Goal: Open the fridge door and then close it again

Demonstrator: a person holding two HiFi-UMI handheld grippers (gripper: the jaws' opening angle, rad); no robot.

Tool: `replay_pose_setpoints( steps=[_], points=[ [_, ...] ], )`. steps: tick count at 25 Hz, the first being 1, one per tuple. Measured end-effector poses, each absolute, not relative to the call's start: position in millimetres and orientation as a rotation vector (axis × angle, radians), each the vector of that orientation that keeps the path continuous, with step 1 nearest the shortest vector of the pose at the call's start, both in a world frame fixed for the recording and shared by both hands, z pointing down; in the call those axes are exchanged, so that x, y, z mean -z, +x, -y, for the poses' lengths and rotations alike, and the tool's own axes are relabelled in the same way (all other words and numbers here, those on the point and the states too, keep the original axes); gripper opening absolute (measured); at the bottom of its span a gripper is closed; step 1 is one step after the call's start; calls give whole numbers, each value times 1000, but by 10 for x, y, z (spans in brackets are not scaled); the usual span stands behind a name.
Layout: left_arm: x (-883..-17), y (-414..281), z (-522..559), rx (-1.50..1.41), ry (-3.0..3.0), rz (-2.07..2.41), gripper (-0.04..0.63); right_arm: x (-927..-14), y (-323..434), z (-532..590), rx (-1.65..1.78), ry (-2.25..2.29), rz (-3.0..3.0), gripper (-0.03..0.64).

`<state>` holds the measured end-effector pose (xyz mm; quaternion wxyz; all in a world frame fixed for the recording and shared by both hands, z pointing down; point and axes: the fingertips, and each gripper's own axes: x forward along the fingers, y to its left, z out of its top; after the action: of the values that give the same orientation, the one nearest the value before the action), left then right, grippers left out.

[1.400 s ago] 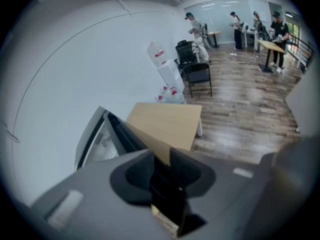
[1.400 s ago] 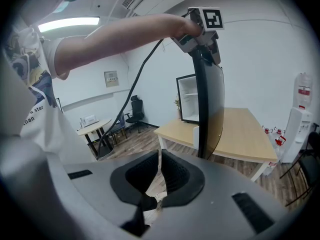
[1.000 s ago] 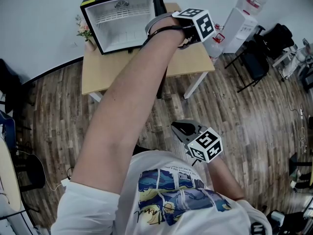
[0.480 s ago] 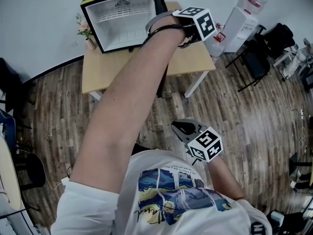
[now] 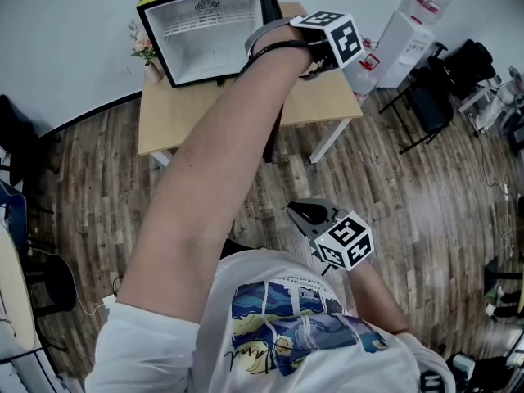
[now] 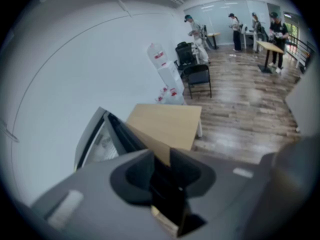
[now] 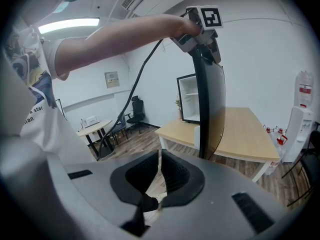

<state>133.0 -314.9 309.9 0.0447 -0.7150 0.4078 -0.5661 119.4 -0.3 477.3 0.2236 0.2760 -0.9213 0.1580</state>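
- My left gripper is clamped on the edge of the open fridge door.
- My right gripper hangs low, jaws pressed together, empty.
- The fridge stands on a pale wooden table over a plank floor.

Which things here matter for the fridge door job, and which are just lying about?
Job: black mini fridge, its open dark door, left gripper clamped on the door's edge.
Lying about: white water dispenser, pink flowers in a pot, black chairs; right gripper idle.
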Motion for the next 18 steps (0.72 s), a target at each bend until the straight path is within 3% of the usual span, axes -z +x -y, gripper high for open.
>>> replay_pose_setpoints(
  steps=[18],
  points=[
    [-3089,1252,3131,1711,-2189,-1240,104,-4747,1190,19,-436,750,2544,26]
  ],
)
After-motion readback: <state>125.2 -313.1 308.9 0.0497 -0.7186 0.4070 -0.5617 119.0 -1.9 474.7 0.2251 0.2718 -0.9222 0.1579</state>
